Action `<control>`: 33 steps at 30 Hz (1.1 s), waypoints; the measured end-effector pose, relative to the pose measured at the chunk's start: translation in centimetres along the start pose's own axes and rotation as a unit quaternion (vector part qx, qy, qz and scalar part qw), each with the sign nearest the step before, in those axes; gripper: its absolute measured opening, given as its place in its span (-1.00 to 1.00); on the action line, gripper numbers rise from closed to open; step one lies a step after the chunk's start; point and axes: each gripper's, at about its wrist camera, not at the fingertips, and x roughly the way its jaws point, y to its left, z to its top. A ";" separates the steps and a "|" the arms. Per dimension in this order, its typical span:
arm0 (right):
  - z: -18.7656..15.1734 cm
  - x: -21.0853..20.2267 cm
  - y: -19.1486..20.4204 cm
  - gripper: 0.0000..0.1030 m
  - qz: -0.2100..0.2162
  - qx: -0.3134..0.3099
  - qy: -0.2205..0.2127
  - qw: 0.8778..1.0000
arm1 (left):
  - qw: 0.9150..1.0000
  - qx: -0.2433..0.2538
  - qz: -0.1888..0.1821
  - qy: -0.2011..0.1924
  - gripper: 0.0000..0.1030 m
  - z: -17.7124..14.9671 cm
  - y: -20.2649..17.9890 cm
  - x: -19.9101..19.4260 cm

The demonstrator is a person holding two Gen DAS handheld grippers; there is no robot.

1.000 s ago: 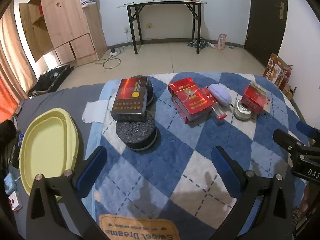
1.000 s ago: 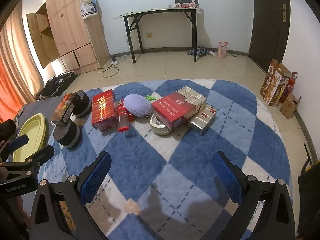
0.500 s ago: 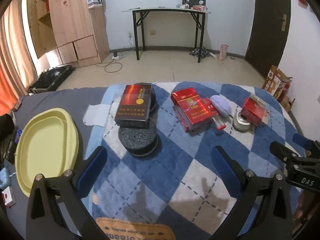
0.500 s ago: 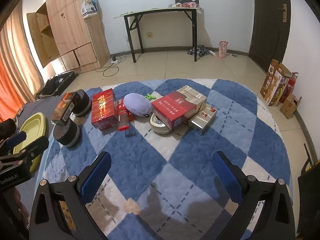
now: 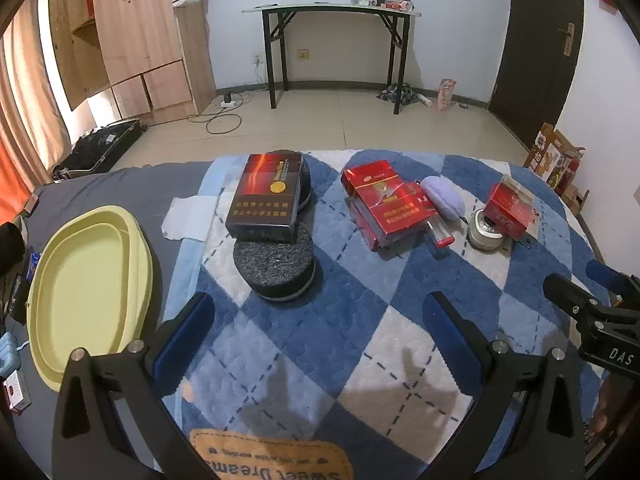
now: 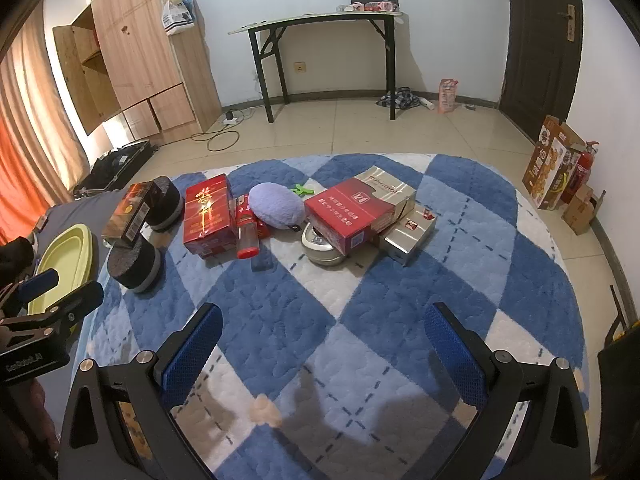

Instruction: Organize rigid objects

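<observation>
On a blue and white quilt [image 5: 360, 320] lie several rigid objects. A dark carton [image 5: 266, 196] rests across two black round discs [image 5: 276, 262]. A red carton [image 5: 382, 204], a lilac pouch [image 5: 444, 196], a round metal tin [image 5: 486, 234] and a small red box [image 5: 510, 210] lie to the right. In the right wrist view the same row shows: dark carton [image 6: 130, 210], red carton [image 6: 208, 216], lilac pouch [image 6: 276, 206], a red and silver box [image 6: 356, 208], a silver pack [image 6: 408, 234]. My left gripper [image 5: 320, 328] and right gripper [image 6: 324, 340] are open and empty, short of the objects.
A yellow-green oval tray [image 5: 90, 284] lies left of the quilt on a grey sheet. A white tissue [image 5: 188, 216] lies beside the dark carton. The right gripper [image 5: 592, 304] shows at the left view's right edge. A black folding table [image 5: 332, 40] and wardrobe [image 5: 136, 40] stand behind.
The left gripper has pulled back and risen a little, so the objects look farther away. The right gripper has hardly moved. Both stay open.
</observation>
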 end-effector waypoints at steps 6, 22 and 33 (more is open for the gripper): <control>0.0 0.1 0.0 0.99 0.000 0.001 0.001 1.000 | 1.000 -0.002 0.006 0.003 1.00 0.0 0.2 0.1; -0.4 0.6 -0.1 0.99 0.014 0.007 0.013 1.000 | 0.999 0.013 0.036 0.004 1.00 -0.1 -0.1 0.1; -0.3 0.5 0.0 0.99 0.013 0.004 0.012 1.000 | 0.998 0.048 0.037 -0.005 1.00 -0.1 -1.8 -0.1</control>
